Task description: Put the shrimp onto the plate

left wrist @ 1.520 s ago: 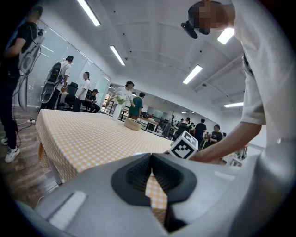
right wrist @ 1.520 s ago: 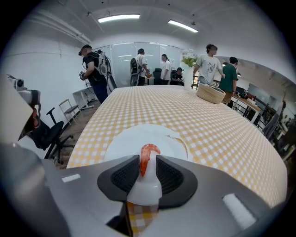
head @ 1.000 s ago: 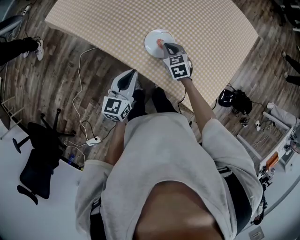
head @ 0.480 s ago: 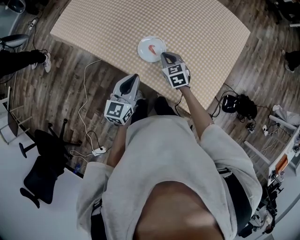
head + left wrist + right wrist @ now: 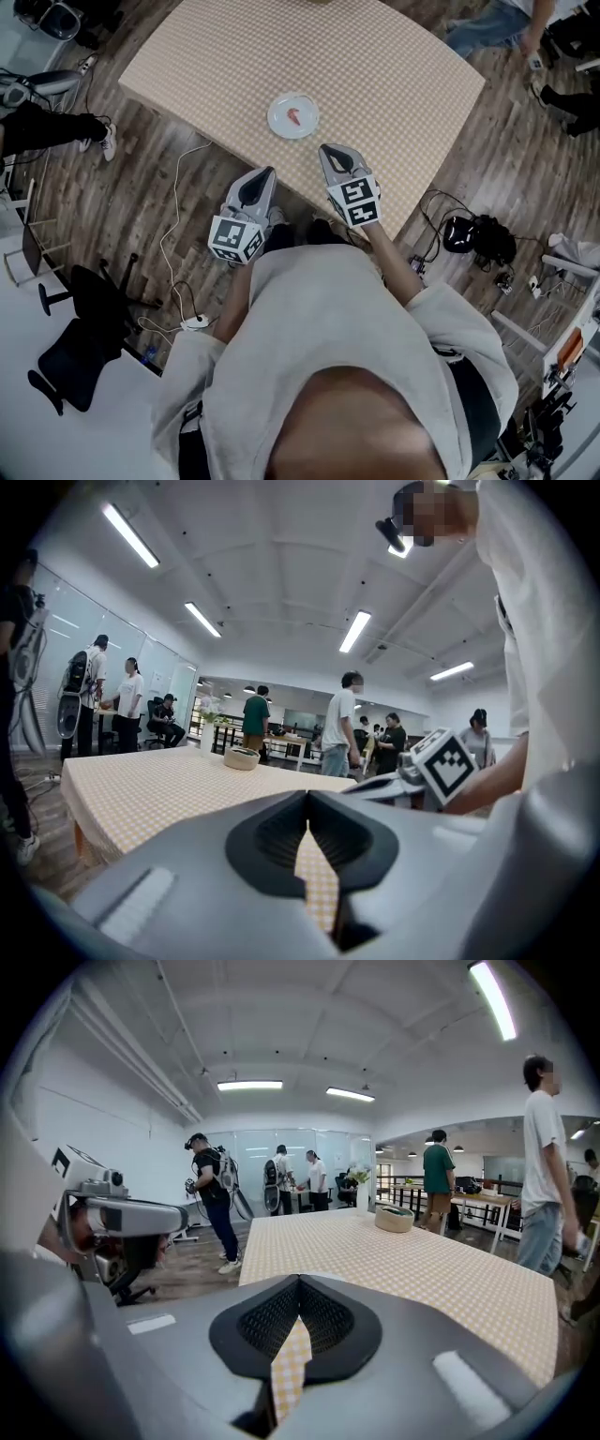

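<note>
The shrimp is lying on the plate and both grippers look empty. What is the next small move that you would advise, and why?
Probably no further grasp: bring both grippers to rest clear of the table. The shrimp already lies on the plate, and the left gripper and the right gripper are shut, empty and apart from the plate.

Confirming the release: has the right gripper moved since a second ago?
Yes. In the head view the right gripper has drawn back off the plate toward the person, shut and empty. The shrimp lies on the plate.
</note>
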{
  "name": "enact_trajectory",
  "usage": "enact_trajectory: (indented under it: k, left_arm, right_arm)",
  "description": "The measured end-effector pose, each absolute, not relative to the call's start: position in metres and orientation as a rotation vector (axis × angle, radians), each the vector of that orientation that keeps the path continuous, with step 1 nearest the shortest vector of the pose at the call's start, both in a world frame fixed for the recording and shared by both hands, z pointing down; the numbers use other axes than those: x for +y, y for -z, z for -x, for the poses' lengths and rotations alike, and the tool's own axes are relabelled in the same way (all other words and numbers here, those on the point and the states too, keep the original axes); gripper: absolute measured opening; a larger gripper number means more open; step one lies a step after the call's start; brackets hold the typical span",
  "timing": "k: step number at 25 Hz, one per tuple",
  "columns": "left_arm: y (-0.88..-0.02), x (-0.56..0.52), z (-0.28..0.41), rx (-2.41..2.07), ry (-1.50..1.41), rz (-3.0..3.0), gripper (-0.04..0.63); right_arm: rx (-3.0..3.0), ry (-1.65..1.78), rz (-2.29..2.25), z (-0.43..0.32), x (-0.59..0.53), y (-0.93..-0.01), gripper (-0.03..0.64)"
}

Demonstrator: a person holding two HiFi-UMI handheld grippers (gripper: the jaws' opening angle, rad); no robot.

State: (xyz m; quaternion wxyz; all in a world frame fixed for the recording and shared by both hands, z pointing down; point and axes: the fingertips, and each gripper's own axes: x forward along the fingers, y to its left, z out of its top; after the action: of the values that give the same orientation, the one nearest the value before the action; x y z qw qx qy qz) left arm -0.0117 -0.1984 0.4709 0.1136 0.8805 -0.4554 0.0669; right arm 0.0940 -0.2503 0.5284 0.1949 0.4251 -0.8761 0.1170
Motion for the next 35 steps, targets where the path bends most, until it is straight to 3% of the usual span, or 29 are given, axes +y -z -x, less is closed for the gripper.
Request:
enact_trajectory:
  k: [8, 24, 35]
  left_arm:
    - [-0.454, -0.171, 0.011, -1.299, -0.157, -2.662, 0.009]
    - [-0.447, -0.017, 0.082, -1.152, -0.116, -2.760, 0.009]
    - [-0.450, 0.034, 0.077, -1.077, -0.082, -2.792, 0.009]
  right_arm:
    - [-2.534, -0.305, -1.256, -0.092, -0.175, -0.490, 0.000]
    - [-2.545, -0.145, -1.418, -0.007, -0.037, -0.445, -0.002]
    - [-2.480, -0.110, -1.467, -0.001, 0.022, -0.447, -0.003]
